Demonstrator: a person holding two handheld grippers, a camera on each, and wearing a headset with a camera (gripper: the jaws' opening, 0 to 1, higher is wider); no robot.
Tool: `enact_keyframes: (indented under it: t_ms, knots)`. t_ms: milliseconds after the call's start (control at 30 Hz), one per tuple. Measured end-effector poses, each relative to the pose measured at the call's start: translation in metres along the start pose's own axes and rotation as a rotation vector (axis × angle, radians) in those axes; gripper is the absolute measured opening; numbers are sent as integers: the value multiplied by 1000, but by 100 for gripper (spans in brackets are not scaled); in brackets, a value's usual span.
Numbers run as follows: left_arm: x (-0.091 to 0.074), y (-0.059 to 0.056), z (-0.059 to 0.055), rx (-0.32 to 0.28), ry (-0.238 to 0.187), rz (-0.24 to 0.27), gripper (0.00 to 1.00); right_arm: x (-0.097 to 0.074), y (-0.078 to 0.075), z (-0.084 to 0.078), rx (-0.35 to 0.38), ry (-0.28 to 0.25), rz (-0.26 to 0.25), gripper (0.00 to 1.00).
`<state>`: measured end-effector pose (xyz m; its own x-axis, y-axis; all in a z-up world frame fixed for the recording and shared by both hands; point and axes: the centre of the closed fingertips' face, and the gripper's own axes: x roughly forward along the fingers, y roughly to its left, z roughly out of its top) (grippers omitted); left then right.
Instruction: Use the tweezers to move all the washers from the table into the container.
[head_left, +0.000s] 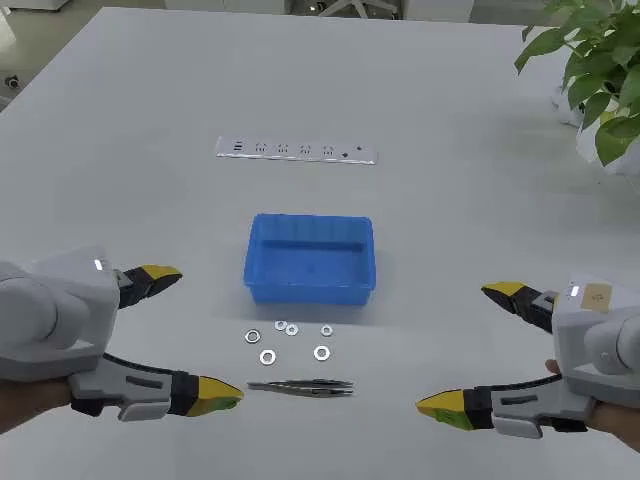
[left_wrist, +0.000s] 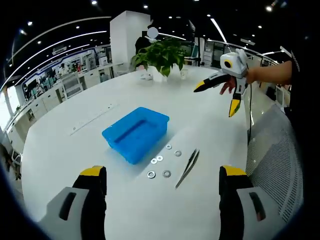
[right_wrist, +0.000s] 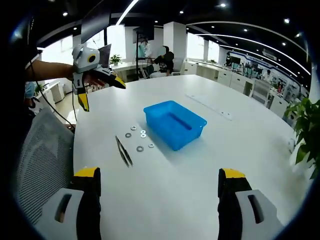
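Both grippers are hovering wide open over the white table (head_left: 450, 180), gripping nothing.
The left gripper (head_left: 205, 332) is sitting at 9 o'clock from the tweezers (head_left: 300, 387) and the right gripper (head_left: 458, 348) at 3 o'clock, each well apart from them, jaws spread wide. The tweezers are lying flat and untouched on the table, closed, just at 6 o'clock from the six washers (head_left: 321, 352). The washers are lying loose on the table in a small scatter, between the tweezers and the blue container (head_left: 310, 292), which is standing near them at their 12 o'clock. Farther off at 12 o'clock a power strip (head_left: 297, 150) is lying, and a plant (head_left: 600, 70) is showing at 2 o'clock.
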<state>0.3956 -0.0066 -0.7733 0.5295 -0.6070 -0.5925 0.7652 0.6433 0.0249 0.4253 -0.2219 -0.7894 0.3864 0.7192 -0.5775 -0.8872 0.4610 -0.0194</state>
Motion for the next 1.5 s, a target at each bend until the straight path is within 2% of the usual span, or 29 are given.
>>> enact_keyframes:
  t_ms: [1000, 1500]
  knots:
    - [-3, 1, 1, 17, -1, 1, 99, 0, -1, 4, -9, -14, 0, 98]
    - [0, 0, -4, 54, 30, -20, 99, 5, 2, 8, -36, -12, 20, 96]
